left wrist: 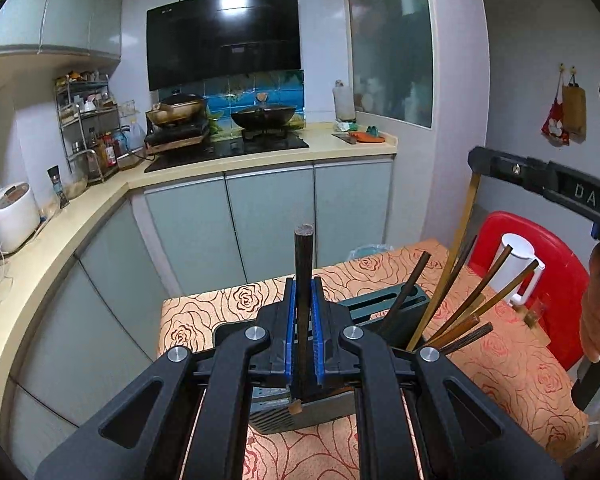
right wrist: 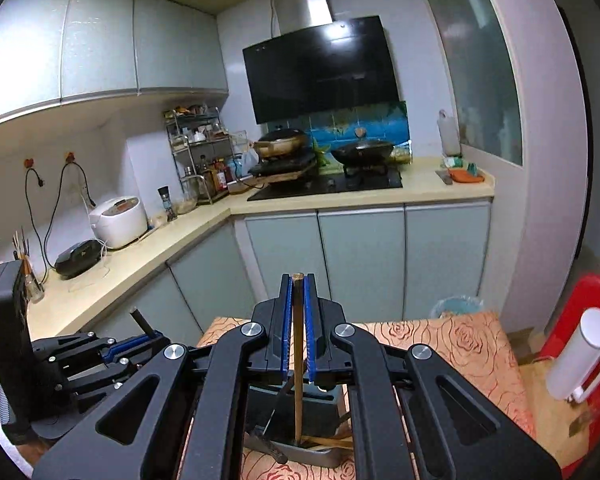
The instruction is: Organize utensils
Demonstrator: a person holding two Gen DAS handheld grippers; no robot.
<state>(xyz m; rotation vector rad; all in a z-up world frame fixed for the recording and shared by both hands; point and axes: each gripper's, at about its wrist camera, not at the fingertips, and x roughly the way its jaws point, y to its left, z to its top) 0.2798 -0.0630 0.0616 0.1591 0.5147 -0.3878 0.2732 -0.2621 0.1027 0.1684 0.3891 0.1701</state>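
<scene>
Kitchen counters and a black range hood [left wrist: 224,40] fill the background as two hand-held grippers work over a small table [left wrist: 204,312] with a rose-print cloth. At lower centre of the left wrist view, the left gripper [left wrist: 304,292] is clenched on a dark chopstick [left wrist: 303,276] held upright, its lower end just above the grey holder [left wrist: 380,304] below. More chopsticks [left wrist: 476,300] lean fanned out of the holder's far compartment at right centre. In the right wrist view the right gripper [right wrist: 298,296] grasps a lighter bamboo chopstick [right wrist: 298,360], also upright, its tip low inside a holder slot at bottom centre. Both sticks appear to be held vertical so they can drop tip-first into the slots. The holder is largely hidden behind the gripper arms in both views, so which compartment each stick is aimed at cannot be told. A red chair [left wrist: 540,248] and a white dispenser [left wrist: 516,268] stand at right, and a hand [left wrist: 598,320] is cut off at the frame edge.
</scene>
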